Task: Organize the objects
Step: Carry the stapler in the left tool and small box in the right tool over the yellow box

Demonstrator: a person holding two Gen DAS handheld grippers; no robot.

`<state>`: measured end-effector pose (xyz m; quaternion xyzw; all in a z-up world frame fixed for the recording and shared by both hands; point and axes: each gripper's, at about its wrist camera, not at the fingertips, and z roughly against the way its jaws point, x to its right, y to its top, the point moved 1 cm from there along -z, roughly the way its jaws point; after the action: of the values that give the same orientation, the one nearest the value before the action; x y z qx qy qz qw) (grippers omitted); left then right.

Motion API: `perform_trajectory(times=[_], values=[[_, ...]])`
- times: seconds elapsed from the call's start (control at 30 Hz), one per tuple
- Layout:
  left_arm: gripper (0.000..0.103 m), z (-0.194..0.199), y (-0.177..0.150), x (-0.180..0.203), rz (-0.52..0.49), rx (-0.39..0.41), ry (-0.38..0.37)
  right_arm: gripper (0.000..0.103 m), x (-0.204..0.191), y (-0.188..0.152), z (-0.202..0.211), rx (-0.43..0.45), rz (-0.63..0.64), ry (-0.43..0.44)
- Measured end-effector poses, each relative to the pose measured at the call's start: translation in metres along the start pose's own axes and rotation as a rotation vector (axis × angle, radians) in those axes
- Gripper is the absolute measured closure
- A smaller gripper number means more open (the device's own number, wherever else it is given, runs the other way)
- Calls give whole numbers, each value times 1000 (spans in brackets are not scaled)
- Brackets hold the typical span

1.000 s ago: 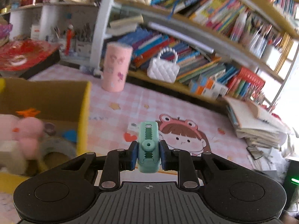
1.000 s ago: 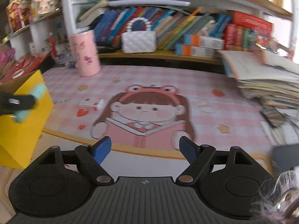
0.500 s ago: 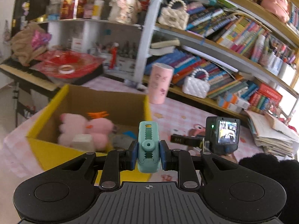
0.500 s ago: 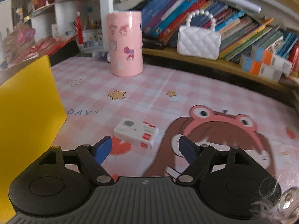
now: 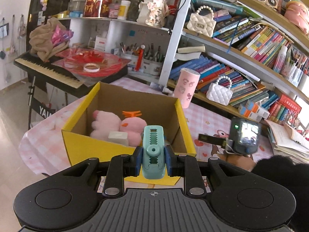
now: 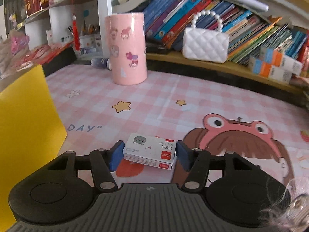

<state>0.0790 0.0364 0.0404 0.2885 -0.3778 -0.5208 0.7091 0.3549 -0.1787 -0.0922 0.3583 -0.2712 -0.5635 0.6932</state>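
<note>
The mint-green stapler [image 5: 153, 152] stood clamped in the left gripper [image 5: 153, 159], its long axis pointing away toward twelve o'clock, over the near wall of the yellow box [image 5: 185, 127]. The white staple box [image 6: 149, 150] lay crosswise on the pink mat [image 6: 166, 100] — red corner labels and upside-down Chinese print. The right gripper [image 6: 149, 153] was closing around it, pads just beside its ends. At ten o'clock the mat read "DAY".

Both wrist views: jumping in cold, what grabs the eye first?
The yellow box on the pink checked table, a pink plush toy inside. The left gripper holds a green stapler near it; the right gripper's fingers are closing around a small white box.
</note>
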Motion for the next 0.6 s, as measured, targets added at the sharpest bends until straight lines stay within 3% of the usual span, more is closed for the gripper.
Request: perform_trajectory(times=[0.33,0.53,0.6], values=[[80,1,-6,-16,-23,15,-101,47,2,-17,90,-1,-69,-45],[80,8,-15,-31,-61,18,-137,47,-16,-37,163,-32,-246,6],[80,10,-18,-37,-66,13,-146,47,-32,-44,185,-52,-246,28]])
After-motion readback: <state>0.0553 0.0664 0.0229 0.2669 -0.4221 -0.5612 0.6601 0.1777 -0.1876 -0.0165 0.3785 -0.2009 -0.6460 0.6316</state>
